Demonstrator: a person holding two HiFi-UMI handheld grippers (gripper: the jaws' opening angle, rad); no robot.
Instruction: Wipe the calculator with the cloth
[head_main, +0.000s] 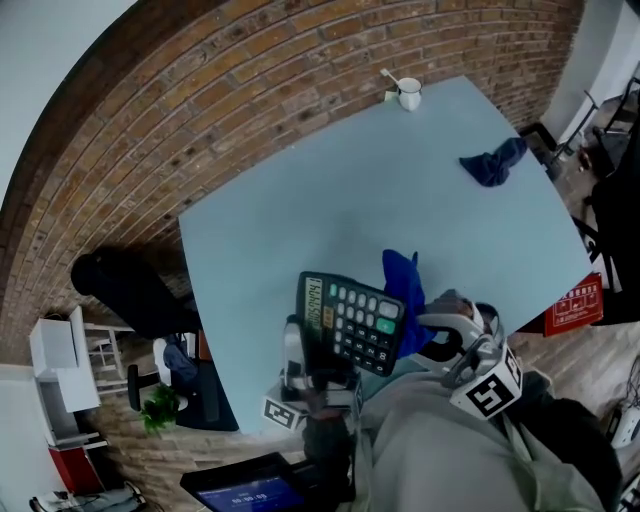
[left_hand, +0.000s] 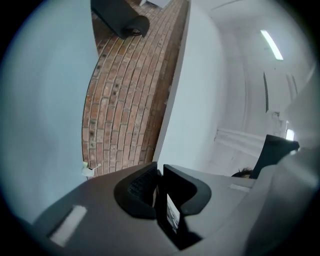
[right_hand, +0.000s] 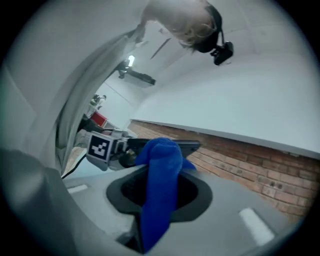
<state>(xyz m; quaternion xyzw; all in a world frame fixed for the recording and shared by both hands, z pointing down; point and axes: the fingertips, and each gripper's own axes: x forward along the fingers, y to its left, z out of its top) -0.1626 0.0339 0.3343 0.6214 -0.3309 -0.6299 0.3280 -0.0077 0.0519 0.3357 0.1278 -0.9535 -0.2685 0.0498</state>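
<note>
Two grips; left gripper (left_hand: 160, 194) on calculator (head_main: 350, 320), right gripper (right_hand: 160, 194) on blue cloth (right_hand: 161, 162)

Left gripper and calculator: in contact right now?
Touching. The left gripper view shows the left gripper with its jaws closed on the calculator, pads pressed against both faces.

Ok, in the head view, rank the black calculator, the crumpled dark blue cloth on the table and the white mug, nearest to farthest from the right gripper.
1. Black calculator, just left of the right gripper.
2. Crumpled dark blue cloth, farther off, upper right.
3. White mug, at the far edge.
</note>
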